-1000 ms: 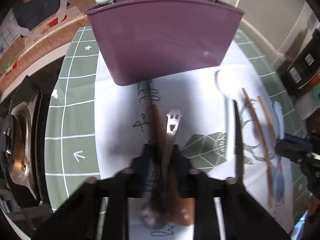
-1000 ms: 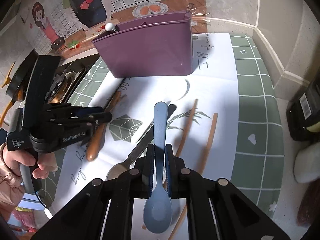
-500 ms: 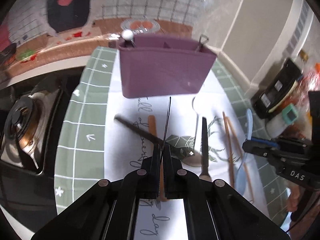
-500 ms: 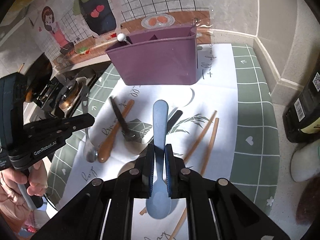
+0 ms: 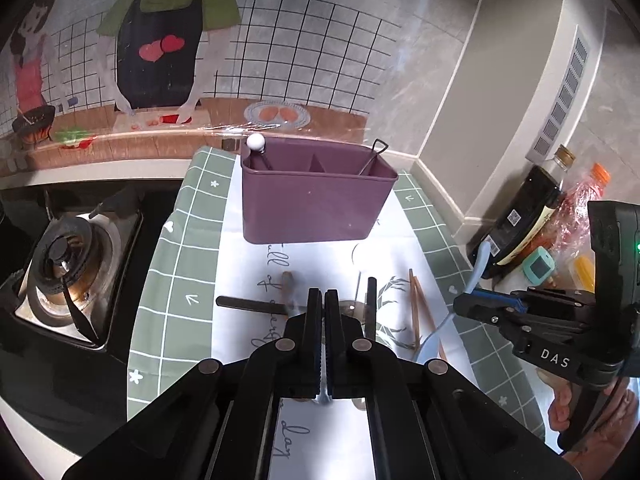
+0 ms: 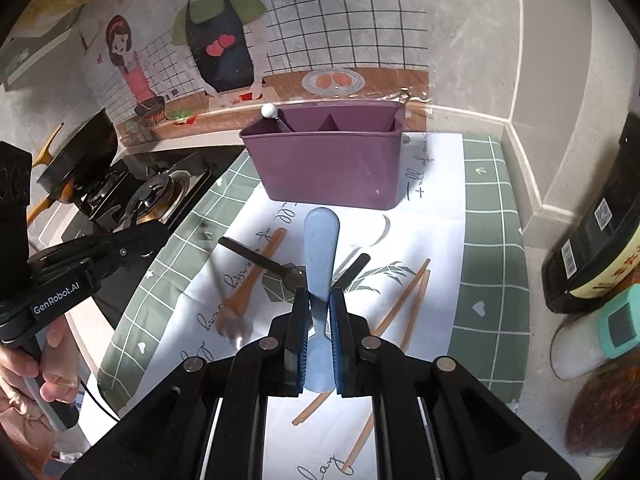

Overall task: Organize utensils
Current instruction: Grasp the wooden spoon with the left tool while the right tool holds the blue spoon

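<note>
Right wrist view: right gripper (image 6: 319, 306) clamps a blue spoon (image 6: 320, 256) above the mat; purple caddy (image 6: 328, 160) at far edge. Left gripper (image 5: 324, 312) pinches a thin metal utensil (image 6: 232, 322).

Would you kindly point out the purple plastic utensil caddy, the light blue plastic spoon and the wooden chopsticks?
Purple plastic utensil caddy (image 6: 328, 168): right wrist view, front wall.
Light blue plastic spoon (image 6: 321, 248): right wrist view, handle above the gripper.
Wooden chopsticks (image 6: 412, 284): right wrist view, mid-shaft on the mat.
</note>
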A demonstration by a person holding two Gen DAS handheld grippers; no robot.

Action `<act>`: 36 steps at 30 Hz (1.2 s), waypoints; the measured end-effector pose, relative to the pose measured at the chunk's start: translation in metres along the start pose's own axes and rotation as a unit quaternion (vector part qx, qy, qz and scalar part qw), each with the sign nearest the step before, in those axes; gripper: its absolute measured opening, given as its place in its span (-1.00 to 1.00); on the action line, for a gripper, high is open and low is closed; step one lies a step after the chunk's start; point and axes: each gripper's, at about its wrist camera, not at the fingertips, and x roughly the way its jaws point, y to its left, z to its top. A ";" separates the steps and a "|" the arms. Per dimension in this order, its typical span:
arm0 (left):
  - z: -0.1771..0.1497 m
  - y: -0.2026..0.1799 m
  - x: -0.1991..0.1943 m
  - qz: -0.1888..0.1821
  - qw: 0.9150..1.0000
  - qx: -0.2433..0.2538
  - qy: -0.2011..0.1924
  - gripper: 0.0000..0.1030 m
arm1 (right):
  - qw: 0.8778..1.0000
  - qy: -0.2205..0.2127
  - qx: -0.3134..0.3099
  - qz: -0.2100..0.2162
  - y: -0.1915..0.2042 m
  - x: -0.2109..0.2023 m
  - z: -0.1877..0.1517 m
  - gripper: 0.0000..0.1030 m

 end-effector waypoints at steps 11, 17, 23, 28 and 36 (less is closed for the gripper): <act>-0.022 0.022 0.039 0.033 0.996 -0.021 0.080 -0.94 | 1.000 0.012 0.002 -0.008 -0.005 0.009 -0.006 -0.82; -0.048 0.016 0.065 0.036 0.992 -0.018 0.116 -0.22 | 1.000 0.020 0.015 -0.008 -0.013 0.017 -0.009 -0.82; -0.071 -0.007 0.071 0.083 0.994 0.020 0.061 0.05 | 0.999 0.022 0.025 -0.006 -0.018 0.021 -0.009 -0.82; -0.078 -0.014 0.091 0.118 0.989 0.030 0.081 0.03 | 0.999 0.022 0.033 -0.005 -0.021 0.023 -0.009 -0.82; -0.056 -0.016 0.054 0.110 0.993 0.048 0.014 -0.40 | 0.999 0.008 0.037 -0.002 -0.023 0.013 -0.008 -0.82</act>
